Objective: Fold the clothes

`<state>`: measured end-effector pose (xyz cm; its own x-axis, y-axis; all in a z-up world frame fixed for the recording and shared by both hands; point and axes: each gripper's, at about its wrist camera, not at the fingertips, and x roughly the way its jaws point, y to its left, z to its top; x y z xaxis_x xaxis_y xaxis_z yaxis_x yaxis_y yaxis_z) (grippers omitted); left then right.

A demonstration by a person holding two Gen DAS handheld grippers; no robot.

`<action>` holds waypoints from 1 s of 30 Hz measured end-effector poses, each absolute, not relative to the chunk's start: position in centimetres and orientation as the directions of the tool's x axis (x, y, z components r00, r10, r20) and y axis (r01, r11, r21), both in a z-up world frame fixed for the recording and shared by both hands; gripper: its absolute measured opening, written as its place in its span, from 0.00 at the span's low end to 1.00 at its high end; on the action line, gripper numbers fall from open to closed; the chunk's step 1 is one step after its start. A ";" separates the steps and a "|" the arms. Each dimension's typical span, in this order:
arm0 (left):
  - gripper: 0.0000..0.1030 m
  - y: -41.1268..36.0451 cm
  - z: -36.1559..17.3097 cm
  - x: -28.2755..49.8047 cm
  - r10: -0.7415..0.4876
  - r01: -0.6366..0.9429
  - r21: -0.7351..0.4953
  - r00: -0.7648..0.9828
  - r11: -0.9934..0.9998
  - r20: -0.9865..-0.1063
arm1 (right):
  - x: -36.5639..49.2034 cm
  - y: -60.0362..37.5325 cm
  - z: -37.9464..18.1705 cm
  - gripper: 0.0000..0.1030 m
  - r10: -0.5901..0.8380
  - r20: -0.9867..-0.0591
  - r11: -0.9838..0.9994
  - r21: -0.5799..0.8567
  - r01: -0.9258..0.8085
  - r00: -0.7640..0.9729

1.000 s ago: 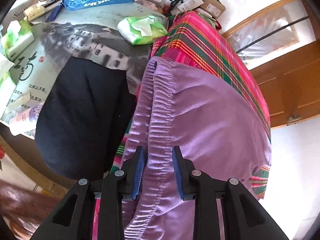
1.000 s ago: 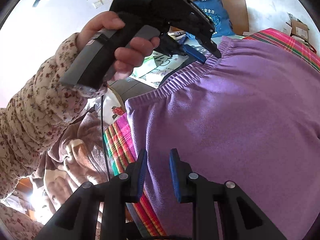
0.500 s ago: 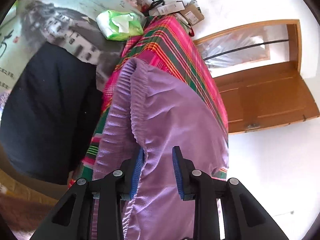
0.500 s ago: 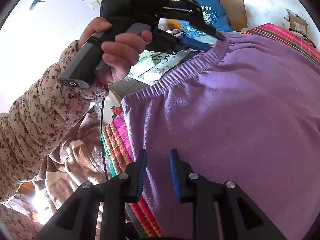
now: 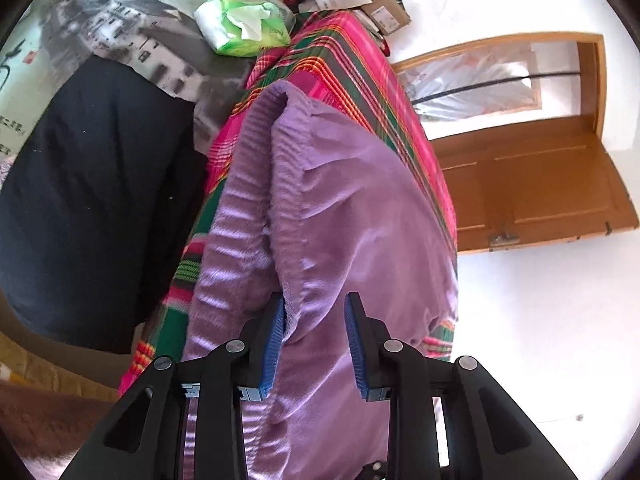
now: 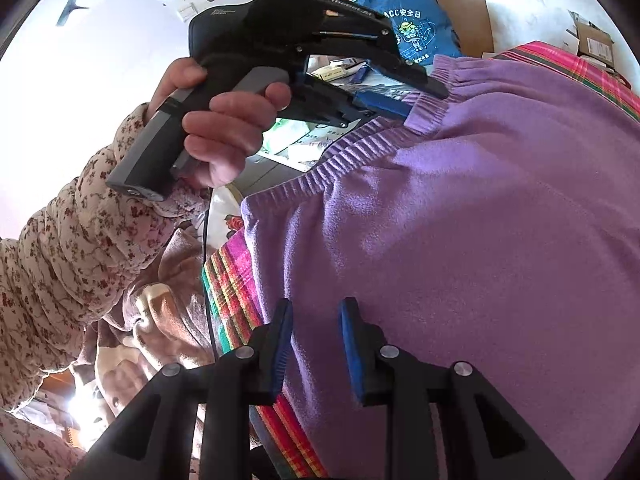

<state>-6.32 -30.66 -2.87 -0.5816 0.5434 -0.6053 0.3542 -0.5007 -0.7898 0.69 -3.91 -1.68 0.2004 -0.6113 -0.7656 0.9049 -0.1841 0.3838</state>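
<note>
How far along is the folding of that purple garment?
Early on, it seems. Done: the purple garment is spread over the plaid cloth. In hand: the left gripper pinches its ribbed edge; the right gripper is opening over another edge. Left: no finished fold shows yet.

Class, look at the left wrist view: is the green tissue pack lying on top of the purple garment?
No. The green tissue pack lies on the printed table cover, well beyond the purple garment.
</note>
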 end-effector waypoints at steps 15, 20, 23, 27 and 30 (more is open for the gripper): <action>0.29 -31.8 -3.3 -5.3 0.564 0.346 -0.837 -0.622 -0.424 -0.543 | 1.0 -3.9 -1.5 0.26 -0.611 -0.767 -0.192 0.383 0.904 0.195; 0.29 -31.0 -3.9 -5.5 0.574 0.352 -0.829 -0.602 -0.434 -0.556 | 0.9 -3.9 -1.4 0.26 -0.613 -0.766 -0.195 0.383 0.903 0.193; 0.29 -30.7 -3.5 -5.4 0.574 0.346 -0.807 -0.573 -0.478 -0.585 | 0.8 -3.9 -1.4 0.26 -0.614 -0.765 -0.196 0.386 0.901 0.194; 0.29 -30.8 -3.1 -4.9 0.559 0.341 -0.773 -0.543 -0.535 -0.627 | 0.9 -4.0 -1.4 0.26 -0.615 -0.764 -0.196 0.387 0.901 0.195; 0.29 -30.7 -3.2 -5.1 0.561 0.335 -0.775 -0.546 -0.535 -0.623 | 0.8 -4.1 -1.4 0.26 -0.620 -0.760 -0.198 0.393 0.898 0.196</action>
<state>-5.12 -30.75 -3.18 -0.5456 0.5609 -0.6227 0.3349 -0.5352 -0.7755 0.83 -4.15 -1.42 0.1963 -0.6198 -0.7598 0.8978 -0.1980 0.3934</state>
